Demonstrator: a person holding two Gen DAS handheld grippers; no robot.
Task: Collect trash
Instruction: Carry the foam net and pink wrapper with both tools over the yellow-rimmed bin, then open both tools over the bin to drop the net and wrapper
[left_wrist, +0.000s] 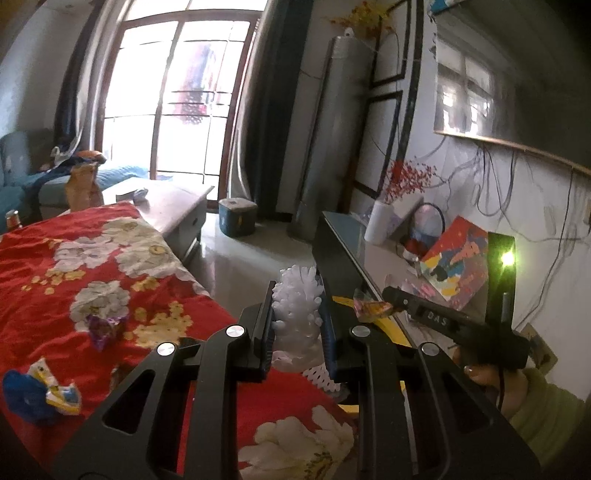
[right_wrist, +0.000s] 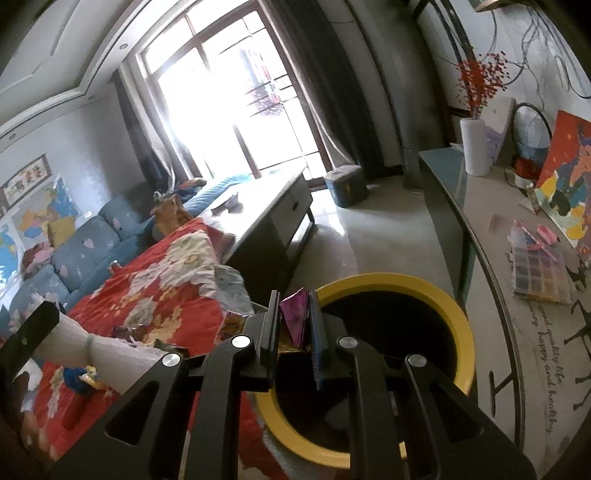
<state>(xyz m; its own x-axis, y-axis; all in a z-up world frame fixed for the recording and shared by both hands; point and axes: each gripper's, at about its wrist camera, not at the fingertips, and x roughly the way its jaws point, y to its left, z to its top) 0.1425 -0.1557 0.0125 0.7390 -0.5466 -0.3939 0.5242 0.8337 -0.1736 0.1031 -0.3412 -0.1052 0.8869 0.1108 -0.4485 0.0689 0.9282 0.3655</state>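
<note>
Purple foil wrapper (right_wrist: 295, 317) sits pinched in our right claw (right_wrist: 293, 325) at the yellow bin's (right_wrist: 458, 314) rim; our left claw (left_wrist: 297, 314) clamps white foam netting (left_wrist: 295, 295). Releasing early could drop either onto the red quilt (left_wrist: 55, 280), where more wrappers (left_wrist: 105, 328) wait.

- The left gripper (left_wrist: 297, 314) points forward and slightly down, its fingers (left_wrist: 266, 325) clamped.
- The right gripper (right_wrist: 293, 321) tilts downward, fingers (right_wrist: 272, 325) pinched nearly together.
</note>
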